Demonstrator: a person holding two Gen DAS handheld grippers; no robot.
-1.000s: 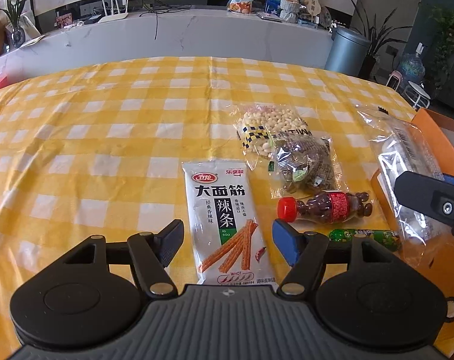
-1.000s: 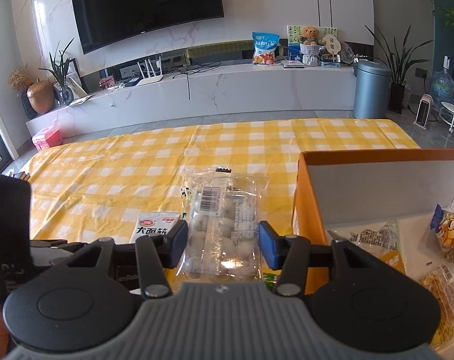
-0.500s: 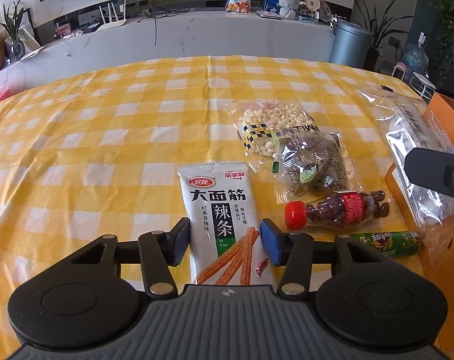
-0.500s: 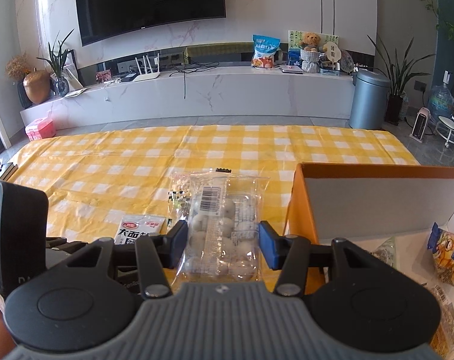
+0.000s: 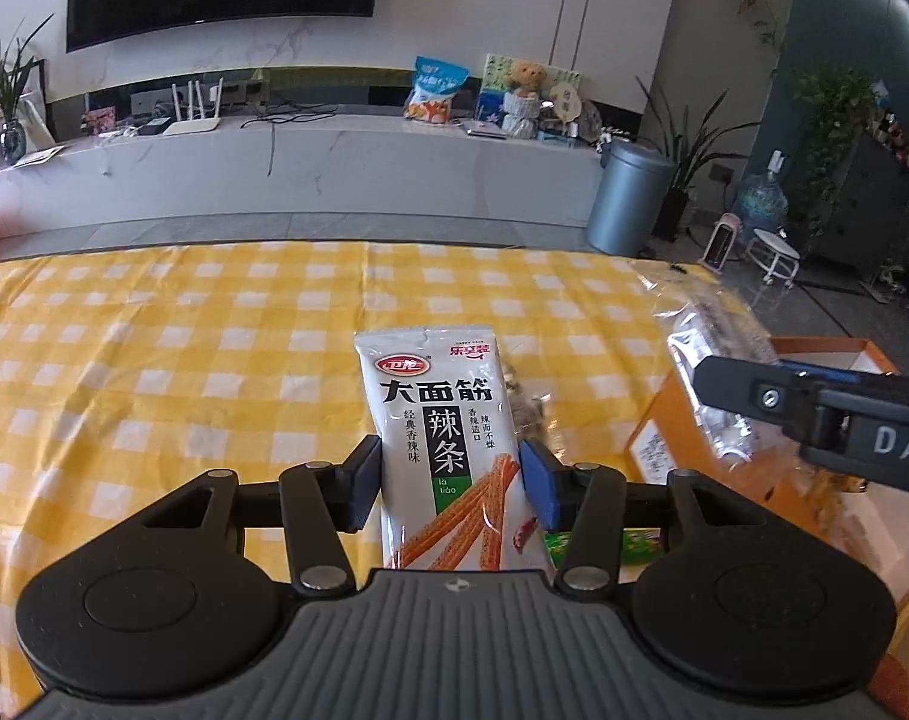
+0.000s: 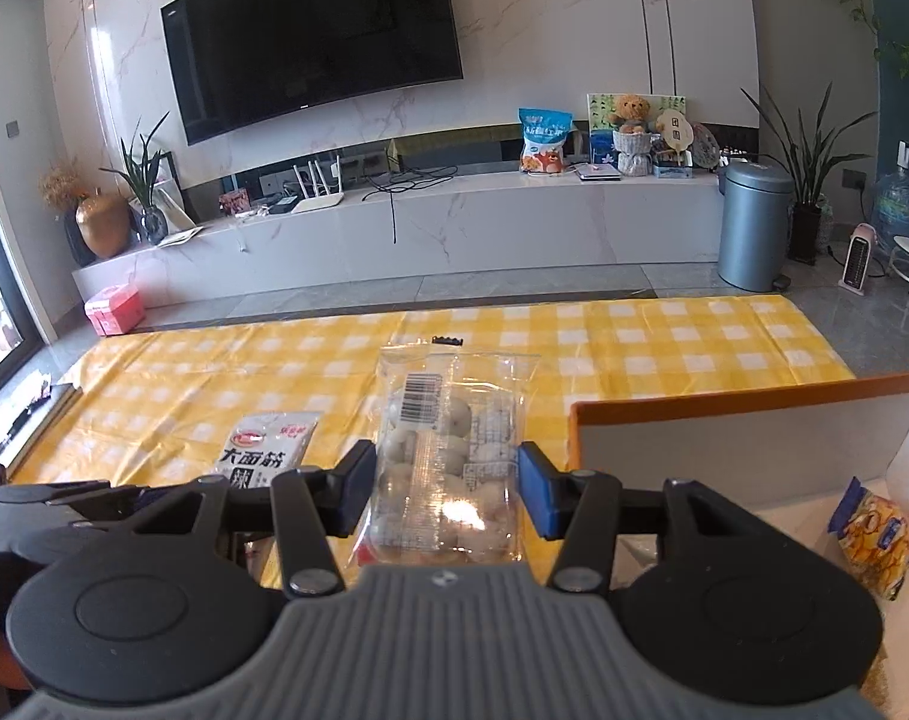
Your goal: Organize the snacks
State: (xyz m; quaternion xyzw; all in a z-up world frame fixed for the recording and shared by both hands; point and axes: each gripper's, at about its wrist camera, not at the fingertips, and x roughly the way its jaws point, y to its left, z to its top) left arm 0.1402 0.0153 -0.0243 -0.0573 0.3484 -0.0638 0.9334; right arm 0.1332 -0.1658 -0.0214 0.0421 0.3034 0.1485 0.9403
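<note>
Snacks: two packets in my grippers, more on the table and in the box.
Latiao packet (image 5: 448, 450): flat glossy white foil pouch, orange sticks printed low, standing upright between my left gripper's (image 5: 451, 483) pads, lifted off the cloth.
Left gripper: jaws just closed in, now partway shut and pinching the latiao packet at both edges.
Clear bag (image 6: 448, 462): crinkly see-through plastic, barcode sticker, round pale balls inside; sits upright between my right gripper's (image 6: 445, 489) pads.
Right gripper: partway shut, clamped on the clear bag.
Tablecloth (image 5: 184, 360): yellow-white check, soft, creased.
Cardboard box (image 6: 724, 414): orange rim, white inside, just right of the right gripper; a yellow-blue pouch (image 6: 874, 540) lies in it.
Green wrapper (image 5: 640, 540): on the cloth behind my left gripper's right finger.
</note>
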